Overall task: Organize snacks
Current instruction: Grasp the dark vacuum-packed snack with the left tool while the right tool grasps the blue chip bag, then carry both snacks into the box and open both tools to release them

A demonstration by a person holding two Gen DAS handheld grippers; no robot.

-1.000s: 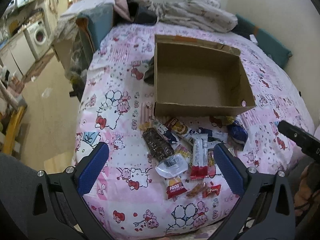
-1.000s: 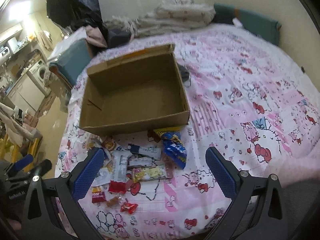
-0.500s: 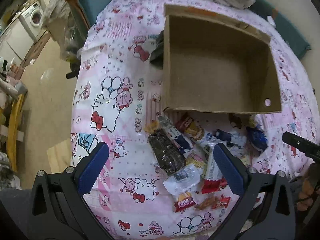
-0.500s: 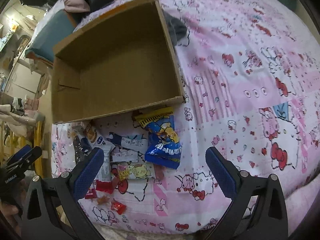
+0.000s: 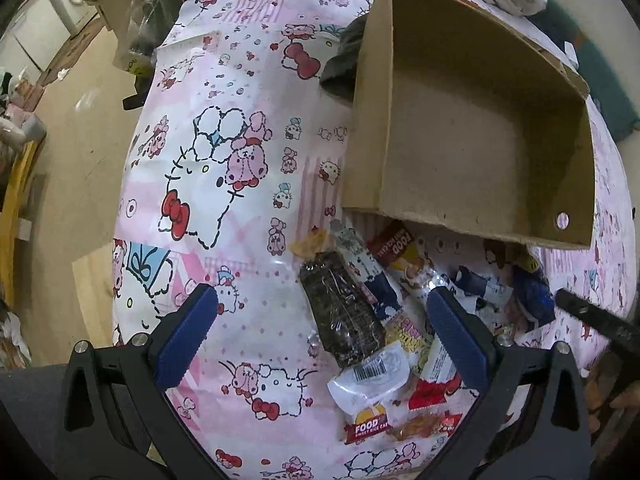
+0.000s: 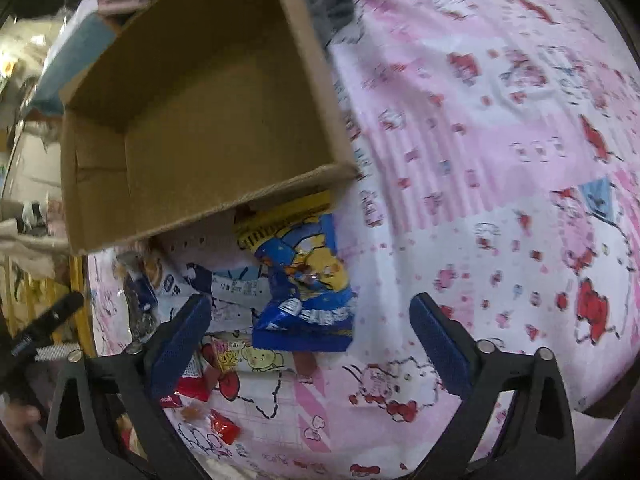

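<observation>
Right wrist view: right tool (image 6: 310,326) has been lowered over the blue snack bag (image 6: 306,280), jaws closing, nothing gripped yet. Left tool (image 5: 322,330) is held wide, empty. Cardboard box (image 6: 192,120) unfilled; first pick imminent.

Left gripper (image 5: 322,328) wide open above dark snack bar (image 5: 340,312); nothing between pads. Snack pile (image 5: 400,344) lies just before empty cardboard box (image 5: 480,152) on pink cartoon-print blanket (image 5: 240,160).
</observation>
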